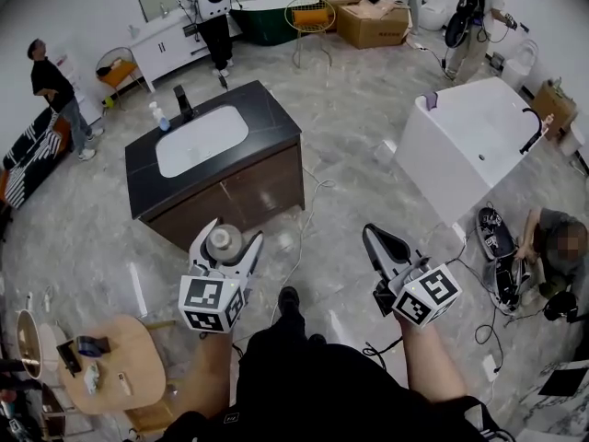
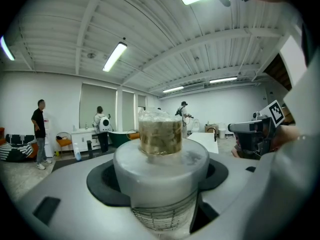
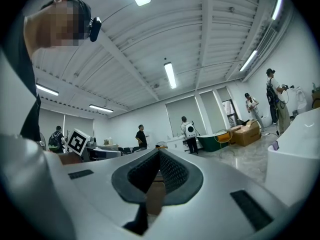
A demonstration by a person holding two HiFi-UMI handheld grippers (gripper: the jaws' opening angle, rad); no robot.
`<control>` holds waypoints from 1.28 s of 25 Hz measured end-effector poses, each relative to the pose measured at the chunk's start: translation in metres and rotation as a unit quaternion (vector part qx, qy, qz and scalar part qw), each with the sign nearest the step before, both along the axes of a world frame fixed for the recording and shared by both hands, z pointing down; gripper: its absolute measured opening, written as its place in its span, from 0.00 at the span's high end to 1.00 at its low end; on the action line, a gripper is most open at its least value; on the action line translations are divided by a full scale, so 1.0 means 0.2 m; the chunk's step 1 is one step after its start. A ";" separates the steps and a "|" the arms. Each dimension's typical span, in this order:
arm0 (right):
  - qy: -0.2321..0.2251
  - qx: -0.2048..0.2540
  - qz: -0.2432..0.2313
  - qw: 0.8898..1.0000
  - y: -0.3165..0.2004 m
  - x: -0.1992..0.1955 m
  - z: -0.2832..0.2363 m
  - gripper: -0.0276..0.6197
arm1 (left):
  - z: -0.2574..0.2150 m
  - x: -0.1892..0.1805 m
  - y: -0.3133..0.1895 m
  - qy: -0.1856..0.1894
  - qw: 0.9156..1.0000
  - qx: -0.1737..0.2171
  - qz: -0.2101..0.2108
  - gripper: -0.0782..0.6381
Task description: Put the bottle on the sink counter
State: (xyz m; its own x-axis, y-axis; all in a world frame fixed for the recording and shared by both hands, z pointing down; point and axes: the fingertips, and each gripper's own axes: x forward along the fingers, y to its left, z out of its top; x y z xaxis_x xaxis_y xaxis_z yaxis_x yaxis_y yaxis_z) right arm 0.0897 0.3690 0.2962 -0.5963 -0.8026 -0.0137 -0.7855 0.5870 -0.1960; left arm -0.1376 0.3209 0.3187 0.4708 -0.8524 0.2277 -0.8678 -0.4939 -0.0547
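Left tool (image 1: 230,235) is clamped on the upright bottle (image 2: 160,159), kept level for carrying and well short of the dark sink surface (image 1: 269,118) ahead, while the right tool (image 1: 375,238), closed on nothing, hangs equally short of that surface.

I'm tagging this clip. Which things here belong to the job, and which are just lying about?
Job: bottle; left gripper, shut on it; sink counter.
Lying about: bathtub; wooden table; cardboard boxes; right gripper, shut, empty.
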 end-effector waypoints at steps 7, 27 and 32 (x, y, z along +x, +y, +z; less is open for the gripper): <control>0.002 -0.016 -0.001 1.000 -0.18 0.04 0.06 0.94 | 0.06 0.06 -0.19 -0.004 1.000 -0.010 0.009 0.40; 0.034 -0.074 0.004 0.997 -1.41 -0.11 0.25 0.94 | 0.25 0.12 -1.40 0.010 0.997 -0.044 0.062 0.40; 0.045 -0.077 -0.004 0.996 -1.67 -0.23 0.23 0.94 | 0.25 0.08 -1.66 0.021 0.996 -0.049 0.069 0.40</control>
State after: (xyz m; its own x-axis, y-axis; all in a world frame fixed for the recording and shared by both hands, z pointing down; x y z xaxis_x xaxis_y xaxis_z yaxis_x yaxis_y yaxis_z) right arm 0.0434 0.0341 0.3414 -0.5962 -0.7863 0.1622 -0.7992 0.5620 -0.2131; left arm -0.1220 -0.0106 0.3695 0.5922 -0.7540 0.2844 -0.7923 -0.6092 0.0346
